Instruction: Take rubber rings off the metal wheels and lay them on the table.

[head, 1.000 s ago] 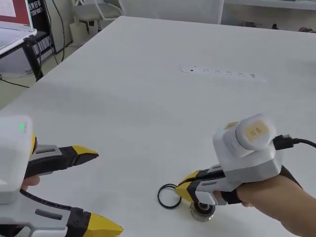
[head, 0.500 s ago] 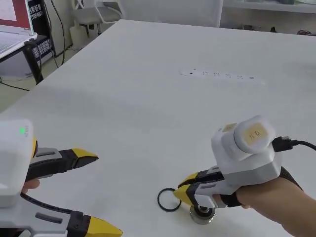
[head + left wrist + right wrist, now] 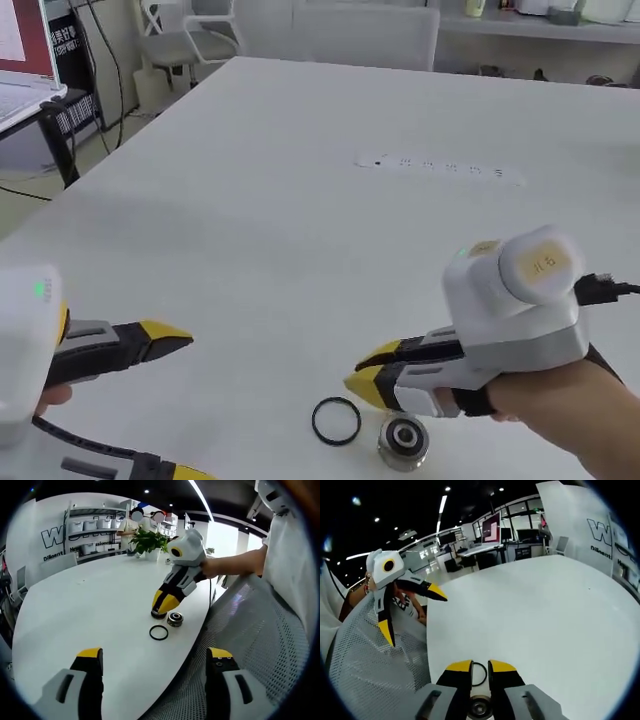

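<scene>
Closest to the near edge of the white tabletop (image 3: 250, 200), the left tool (image 3: 192, 405) hangs with its yellow-tipped jaws spread wide and nothing between them. Its own view shows the left tool (image 3: 155, 654) the same way, with bare tabletop (image 3: 75, 605) in the gap.

A little further in, the black rubber ring (image 3: 314, 421) lies flat on the tabletop, off the wheel. The metal wheel (image 3: 404, 440) sits just beside it on its right, flat on its face with a dark hub, and a small gap separates the two. From the left gripper view the ring (image 3: 150, 632) lies nearer and the wheel (image 3: 175, 619) just behind it.

The right tool (image 3: 355, 370), held in a hand (image 3: 560, 410), hovers just above and beyond the pair. Its jaws are drawn together with only a sliver between them, and they grip nothing. In its own view the right tool (image 3: 480, 666) looks down on the ring (image 3: 485, 672) and the wheel (image 3: 480, 707) through that sliver.

Well past them, towards the far side, a white power strip (image 3: 440, 167) lies flat on the tabletop. Beyond the far edge stands a pale chair (image 3: 190, 20).
</scene>
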Motion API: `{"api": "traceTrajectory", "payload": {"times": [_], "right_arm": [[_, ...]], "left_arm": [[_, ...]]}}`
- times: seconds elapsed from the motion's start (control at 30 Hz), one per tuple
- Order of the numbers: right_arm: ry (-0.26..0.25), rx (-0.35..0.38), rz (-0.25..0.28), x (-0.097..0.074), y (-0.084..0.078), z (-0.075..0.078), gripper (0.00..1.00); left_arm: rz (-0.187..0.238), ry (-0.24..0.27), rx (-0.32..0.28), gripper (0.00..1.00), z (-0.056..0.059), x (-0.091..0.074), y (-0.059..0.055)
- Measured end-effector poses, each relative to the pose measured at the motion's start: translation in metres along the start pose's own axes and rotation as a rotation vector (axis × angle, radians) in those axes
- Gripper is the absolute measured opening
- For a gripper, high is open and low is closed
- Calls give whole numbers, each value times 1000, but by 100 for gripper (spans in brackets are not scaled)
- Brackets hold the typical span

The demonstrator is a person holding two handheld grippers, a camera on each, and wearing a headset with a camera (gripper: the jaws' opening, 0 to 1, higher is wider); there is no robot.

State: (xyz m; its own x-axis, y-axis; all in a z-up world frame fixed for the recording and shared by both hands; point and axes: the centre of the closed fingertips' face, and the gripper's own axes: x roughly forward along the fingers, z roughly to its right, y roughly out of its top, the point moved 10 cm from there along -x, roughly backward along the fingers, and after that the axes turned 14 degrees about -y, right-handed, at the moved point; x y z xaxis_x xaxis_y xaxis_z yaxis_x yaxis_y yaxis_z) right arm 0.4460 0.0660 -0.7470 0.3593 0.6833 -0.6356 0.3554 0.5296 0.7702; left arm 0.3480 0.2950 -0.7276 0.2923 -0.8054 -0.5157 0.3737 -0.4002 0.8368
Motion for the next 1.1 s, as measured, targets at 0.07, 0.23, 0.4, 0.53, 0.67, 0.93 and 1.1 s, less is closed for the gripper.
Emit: {"api": "traceTrajectory", "payload": {"times": [0.07, 0.23, 0.4, 0.53, 0.67, 0.93, 1.1], "right_arm": [[-2, -2, 14, -3, 3, 0, 11], [-10, -8, 46, -12, 10, 2, 15], [-19, -13, 74, -21, 14, 5, 19], [-21, -9, 102, -29, 21, 9, 21], [-21, -2, 130, -37, 28, 12, 23], [-40, -28, 151, -51, 33, 16, 26], [-65, -40, 153, -60, 32, 21, 27]], "left_arm": [[4, -1, 0, 83, 0, 0, 0], [6, -4, 1, 83, 0, 0, 1], [10, -9, 2, 84, 0, 1, 1], [16, -14, 12, 84, 1, 1, 2], [17, -10, 20, 85, 0, 0, 3], [19, -19, 44, 87, 0, 0, 4], [53, -26, 43, 87, 1, -1, 8]]}}
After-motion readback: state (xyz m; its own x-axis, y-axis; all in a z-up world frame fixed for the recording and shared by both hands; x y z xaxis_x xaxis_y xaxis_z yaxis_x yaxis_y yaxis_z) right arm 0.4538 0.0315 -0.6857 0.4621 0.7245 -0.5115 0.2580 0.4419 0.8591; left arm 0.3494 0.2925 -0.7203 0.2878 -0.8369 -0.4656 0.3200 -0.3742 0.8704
